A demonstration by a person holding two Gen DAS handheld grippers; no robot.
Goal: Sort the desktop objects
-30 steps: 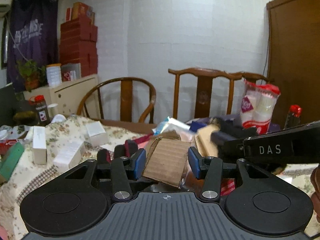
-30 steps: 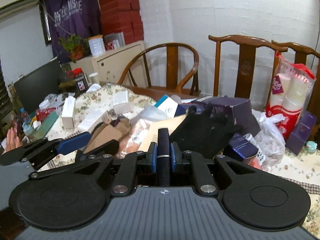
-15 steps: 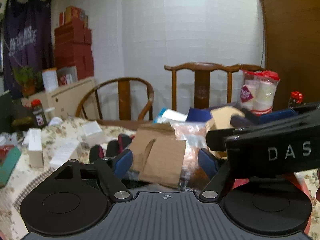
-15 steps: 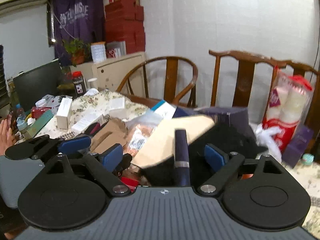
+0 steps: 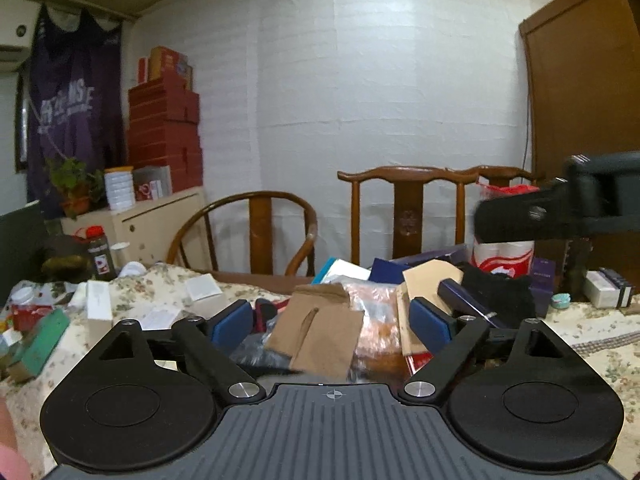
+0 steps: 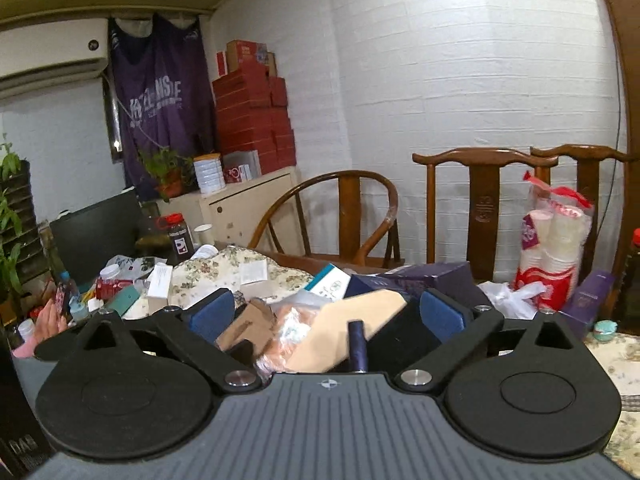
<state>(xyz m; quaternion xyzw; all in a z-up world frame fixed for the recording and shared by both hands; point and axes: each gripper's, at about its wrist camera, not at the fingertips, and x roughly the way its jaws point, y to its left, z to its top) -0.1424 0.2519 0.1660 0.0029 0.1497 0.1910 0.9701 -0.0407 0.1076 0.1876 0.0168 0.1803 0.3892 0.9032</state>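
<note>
Grippers: left gripper (image 5: 331, 320) & right gripper (image 6: 327, 314) jaws opening, nothing gripped.

right gripper (image 6: 328, 314) opening, dark pen (image 6: 357, 346) between, untouched

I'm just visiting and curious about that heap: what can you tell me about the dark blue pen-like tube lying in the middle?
The dark blue tube is slim, glossy and cylindrical, with a thin silvery band near its lower end. It lies tilted on the pile, leaning across a tan flat packet and against a black cloth. It sits between the right gripper's blue pads, which are spreading apart and not touching it. What it is cannot be told.
</note>
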